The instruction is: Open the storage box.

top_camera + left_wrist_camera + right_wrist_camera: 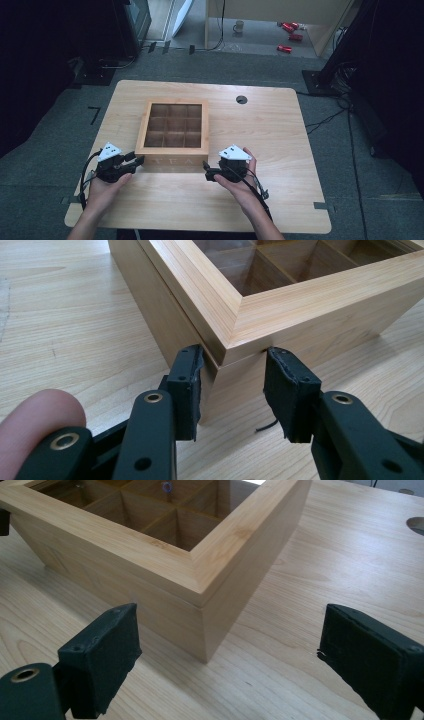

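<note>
Box (171, 129): pale wood, glass lid, nine compartments | left gripper (235, 390) straddling corner, jaws apart | right gripper (227, 665) wide open

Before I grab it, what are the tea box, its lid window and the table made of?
Tea box: pale wood by its grain, satin finish, mitred lid corners. Lid window: clear, faintly reflective pane, glass or acrylic, cannot tell which. Table: light wood-grain top, possibly laminate.

Tea box (172, 131) on table (280, 140), tongs flanking.
</note>
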